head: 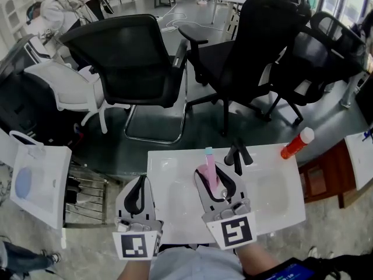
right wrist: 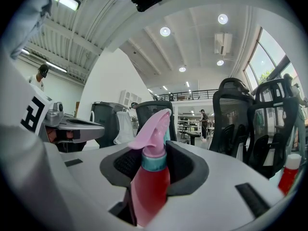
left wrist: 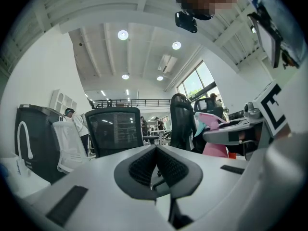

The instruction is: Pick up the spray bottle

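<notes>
Right gripper (right wrist: 156, 170) clamps spray bottle (right wrist: 150, 189); left gripper (left wrist: 156, 170) closed, empty.

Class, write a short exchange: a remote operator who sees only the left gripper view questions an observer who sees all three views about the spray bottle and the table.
Operator: I see something pink beside me. Is the spray bottle gripped?
Observer: Yes. The right gripper view shows the right gripper with its fingers pressed on the bottle's red body.
Operator: Is anything else on the table near it?
Observer: The head view shows a black object lying on the white table, just right of the bottle.
</notes>
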`<state>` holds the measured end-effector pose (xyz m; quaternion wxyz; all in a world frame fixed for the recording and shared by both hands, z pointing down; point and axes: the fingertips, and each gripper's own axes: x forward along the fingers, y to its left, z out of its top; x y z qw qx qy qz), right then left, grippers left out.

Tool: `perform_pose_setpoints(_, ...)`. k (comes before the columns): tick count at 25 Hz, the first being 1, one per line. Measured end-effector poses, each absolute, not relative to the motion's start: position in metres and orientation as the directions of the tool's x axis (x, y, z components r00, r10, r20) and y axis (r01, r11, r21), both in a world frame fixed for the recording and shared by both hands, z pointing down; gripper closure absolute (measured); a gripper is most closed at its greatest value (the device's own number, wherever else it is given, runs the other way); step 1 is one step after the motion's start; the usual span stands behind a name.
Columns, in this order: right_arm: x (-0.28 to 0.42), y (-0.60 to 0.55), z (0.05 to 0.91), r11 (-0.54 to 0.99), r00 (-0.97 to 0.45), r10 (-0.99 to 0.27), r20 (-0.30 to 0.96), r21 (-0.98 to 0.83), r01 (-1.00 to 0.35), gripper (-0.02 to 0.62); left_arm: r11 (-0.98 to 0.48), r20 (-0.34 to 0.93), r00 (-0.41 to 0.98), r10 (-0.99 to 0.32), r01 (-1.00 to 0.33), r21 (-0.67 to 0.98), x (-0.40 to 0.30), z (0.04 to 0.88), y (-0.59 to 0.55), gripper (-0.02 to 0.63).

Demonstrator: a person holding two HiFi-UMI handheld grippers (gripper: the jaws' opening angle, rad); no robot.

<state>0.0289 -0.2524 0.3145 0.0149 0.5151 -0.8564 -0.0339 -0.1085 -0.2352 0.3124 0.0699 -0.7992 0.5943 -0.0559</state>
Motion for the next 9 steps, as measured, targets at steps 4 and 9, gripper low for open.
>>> perform_pose_setpoints(4,0.0325,-0.2541,0.3146,0.465,-0.467,-0.884,-0.014,0.071,-0.883,0.440,-0.284,0.008,0.288,-0.958,-0.941,-0.181,-0.1051,0.3127,-0.2368,0.589)
perform_pose_setpoints(9,0.0365,-0.2554,0.3160,0.464,-0.466,-0.885,-0.015,0.067,-0.883,0.440,-0.284,0.012,0.287,-0.958,-0.942,-0.181,-0.1013,0.3146,-0.2379,0.591)
